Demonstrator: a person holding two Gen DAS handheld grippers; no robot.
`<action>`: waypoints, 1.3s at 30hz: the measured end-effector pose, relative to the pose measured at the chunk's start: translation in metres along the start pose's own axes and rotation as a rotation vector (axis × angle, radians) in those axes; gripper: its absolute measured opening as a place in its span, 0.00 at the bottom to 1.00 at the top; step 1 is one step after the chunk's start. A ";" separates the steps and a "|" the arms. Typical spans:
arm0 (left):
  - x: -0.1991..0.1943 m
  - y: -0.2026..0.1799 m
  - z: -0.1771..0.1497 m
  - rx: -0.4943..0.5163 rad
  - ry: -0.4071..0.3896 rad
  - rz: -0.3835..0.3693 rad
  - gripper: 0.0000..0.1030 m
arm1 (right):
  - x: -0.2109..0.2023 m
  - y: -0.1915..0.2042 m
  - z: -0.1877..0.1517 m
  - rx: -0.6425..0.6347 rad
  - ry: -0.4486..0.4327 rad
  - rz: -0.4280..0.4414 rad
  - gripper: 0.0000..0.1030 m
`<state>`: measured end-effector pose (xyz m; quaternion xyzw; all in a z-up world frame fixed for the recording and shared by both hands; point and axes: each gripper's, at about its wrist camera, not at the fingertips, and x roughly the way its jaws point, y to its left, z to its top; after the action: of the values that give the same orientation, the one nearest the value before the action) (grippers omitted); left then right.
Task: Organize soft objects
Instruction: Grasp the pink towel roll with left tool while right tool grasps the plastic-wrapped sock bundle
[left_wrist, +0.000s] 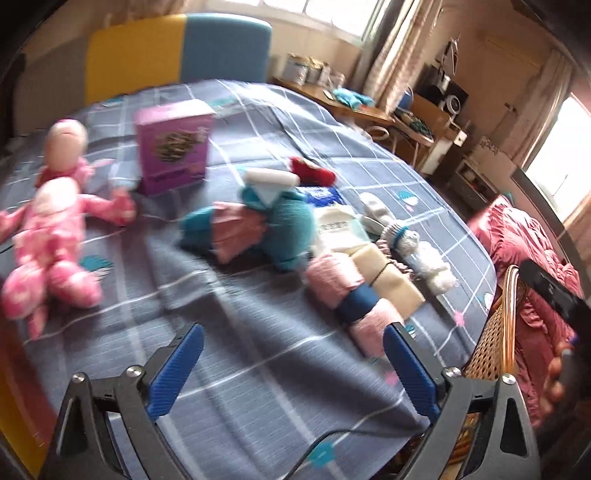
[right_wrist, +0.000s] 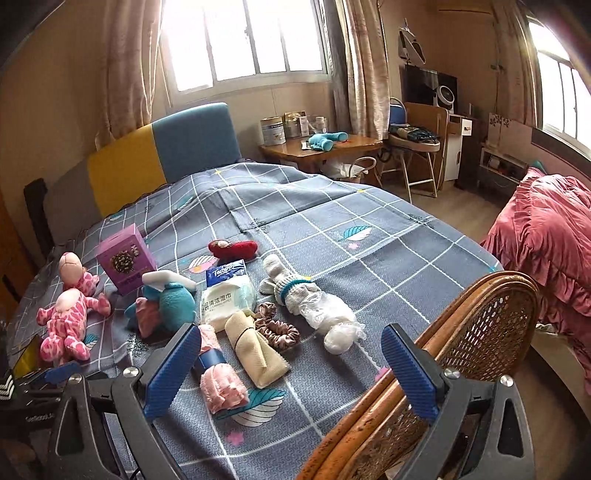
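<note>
Soft objects lie on a grey checked bedspread (right_wrist: 332, 229). A pink spotted plush (right_wrist: 66, 325) lies at the left, also in the left wrist view (left_wrist: 48, 243). A teal plush (right_wrist: 170, 299) lies near a pink roll with a blue band (right_wrist: 218, 373), a beige cloth roll (right_wrist: 255, 350), scrunchies (right_wrist: 277, 325), a white sock bundle (right_wrist: 317, 310), a red plush (right_wrist: 232, 249) and tissue packs (right_wrist: 229, 291). My left gripper (left_wrist: 293, 363) is open and empty above the bedspread. My right gripper (right_wrist: 291, 367) is open and empty above the bed's near edge.
A purple box (right_wrist: 125, 258) stands by the pink plush. A wicker chair back (right_wrist: 480, 332) stands at the bed's near right edge, under my right gripper. A wooden desk (right_wrist: 321, 147) and a red ruffled cover (right_wrist: 546, 236) are beyond the bed.
</note>
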<state>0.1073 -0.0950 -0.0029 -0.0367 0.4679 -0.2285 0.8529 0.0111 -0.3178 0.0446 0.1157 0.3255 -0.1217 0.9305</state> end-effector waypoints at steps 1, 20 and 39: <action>0.010 -0.005 0.004 -0.012 0.026 -0.005 0.92 | 0.000 -0.003 0.000 -0.001 0.000 -0.001 0.97; 0.119 -0.054 0.006 0.007 0.167 -0.026 0.66 | 0.009 -0.050 0.001 0.032 0.044 0.027 0.92; 0.030 -0.011 -0.015 0.029 0.036 -0.119 0.46 | 0.150 -0.014 0.039 -0.289 0.578 0.021 0.74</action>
<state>0.1045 -0.1156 -0.0319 -0.0481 0.4768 -0.2864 0.8297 0.1430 -0.3653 -0.0226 0.0156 0.5891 -0.0268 0.8074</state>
